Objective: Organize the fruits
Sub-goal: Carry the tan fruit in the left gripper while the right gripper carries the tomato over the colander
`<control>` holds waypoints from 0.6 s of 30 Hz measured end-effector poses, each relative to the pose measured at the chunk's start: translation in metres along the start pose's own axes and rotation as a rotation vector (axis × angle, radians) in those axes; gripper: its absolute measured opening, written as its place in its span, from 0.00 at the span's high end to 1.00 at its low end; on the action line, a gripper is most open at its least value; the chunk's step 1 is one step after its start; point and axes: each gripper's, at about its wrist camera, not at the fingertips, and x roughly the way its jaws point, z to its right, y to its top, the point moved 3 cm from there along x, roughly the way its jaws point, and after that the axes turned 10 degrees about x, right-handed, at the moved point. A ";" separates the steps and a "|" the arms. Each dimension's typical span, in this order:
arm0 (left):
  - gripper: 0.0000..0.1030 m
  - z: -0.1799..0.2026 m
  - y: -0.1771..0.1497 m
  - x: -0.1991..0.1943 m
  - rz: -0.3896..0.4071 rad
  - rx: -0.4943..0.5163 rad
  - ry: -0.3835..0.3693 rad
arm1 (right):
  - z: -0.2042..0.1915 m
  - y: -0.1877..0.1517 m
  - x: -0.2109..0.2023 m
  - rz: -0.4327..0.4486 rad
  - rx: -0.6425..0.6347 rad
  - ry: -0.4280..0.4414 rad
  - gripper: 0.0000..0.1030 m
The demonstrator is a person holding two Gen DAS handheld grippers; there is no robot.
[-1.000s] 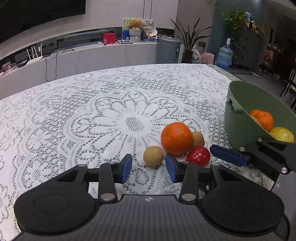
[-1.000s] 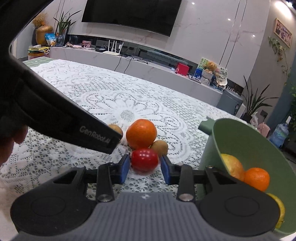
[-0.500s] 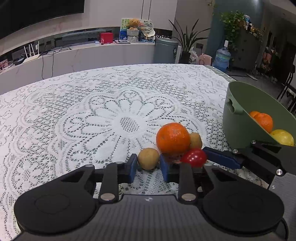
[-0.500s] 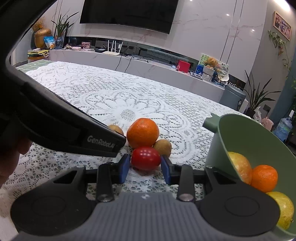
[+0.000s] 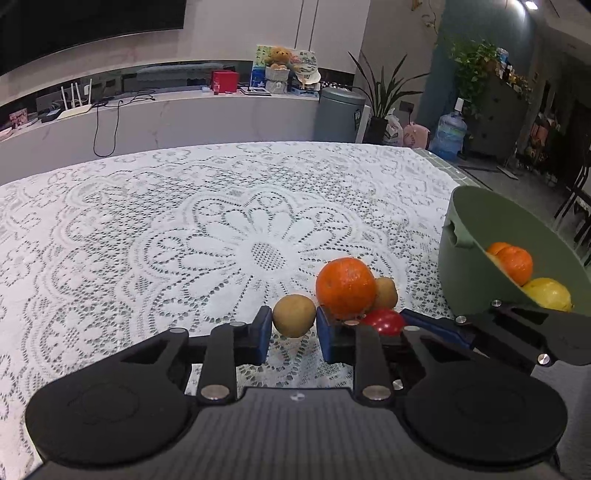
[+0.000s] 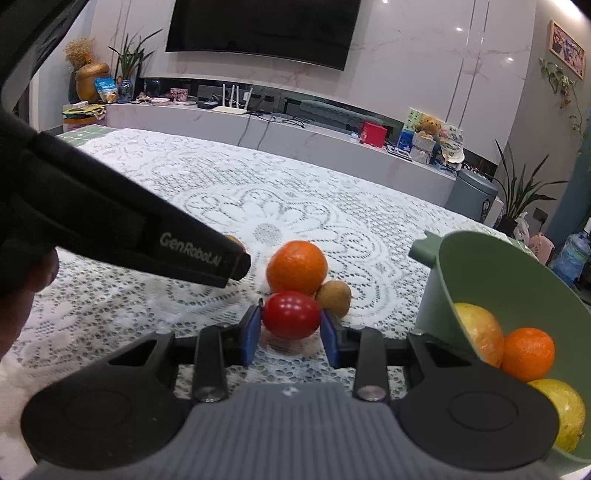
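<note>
Left gripper (image 5: 290, 328): black two-finger tool with blue pads, lowered at the table; its jaws stand on either side of a small round tan-brown fruit (image 5: 294, 315), both pads touching or just short of the skin; whether they grip cannot be told.
Right gripper (image 6: 290, 329): same build, jaws closed against the two sides of a glossy red tomato-like fruit (image 6: 291, 314), which sits low over the cloth; in the left view its blue finger (image 5: 436, 326) reaches in from the right.
Large orange citrus (image 5: 346, 287): on the cloth, directly behind the red fruit and touching it, just right of the tan fruit.
Second tan-brown fruit (image 6: 334, 297): behind and right of the red fruit, against the orange.
Sage-green plastic bowl (image 6: 498, 266): at the right of the cluster, near it, with a tab handle facing the fruits; it holds a small orange (image 6: 528, 354) and yellow fruits (image 6: 480, 329).
White lace tablecloth (image 5: 155, 236): covers the table under everything.
Background: marble counter (image 5: 184, 114) with router, red box and plush toy; dark wall screen (image 6: 262, 29).
</note>
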 end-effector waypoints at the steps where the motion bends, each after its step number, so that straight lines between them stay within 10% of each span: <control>1: 0.72 0.000 0.000 -0.002 -0.001 -0.003 0.002 | 0.000 0.001 -0.003 0.005 -0.002 0.005 0.69; 18: 0.72 0.025 0.006 -0.042 0.025 -0.025 -0.030 | 0.023 0.024 -0.073 0.063 0.055 0.043 0.69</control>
